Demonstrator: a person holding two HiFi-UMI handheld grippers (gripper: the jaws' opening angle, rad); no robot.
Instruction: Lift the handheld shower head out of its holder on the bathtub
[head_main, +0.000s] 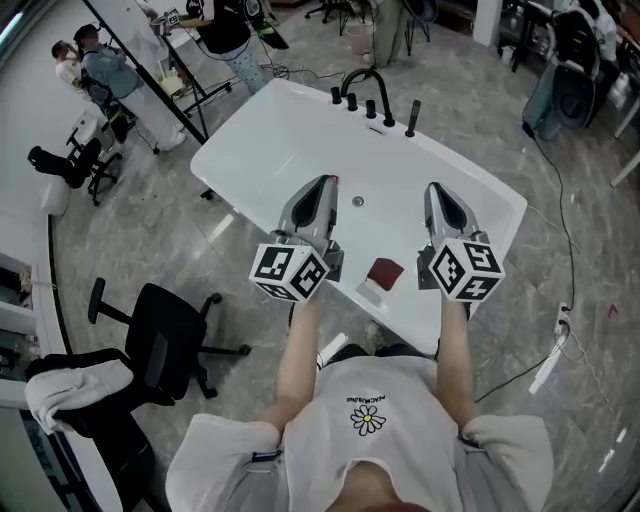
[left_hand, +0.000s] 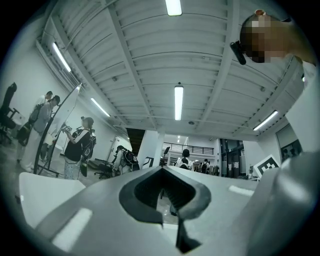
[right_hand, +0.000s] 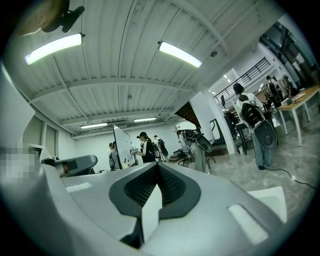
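A black chair (head_main: 165, 340) stands off to the left of my left gripper (head_main: 327, 181). A white towel (head_main: 70, 390) lies farther left. A small red thing (head_main: 385, 271) sits on the near edge of the tub, between my two grippers.

The white bathtub (head_main: 235, 125) is right under both grippers. Its round drain (head_main: 358, 201) shows between their tips.

My left gripper is closed with nothing in it. My right gripper (head_main: 436, 186) is closed and empty too. The black shower head (head_main: 413, 117) stands upright in its holder on the far edge of the tub. It is well ahead of my right gripper, beside the black tap (head_main: 360, 78).
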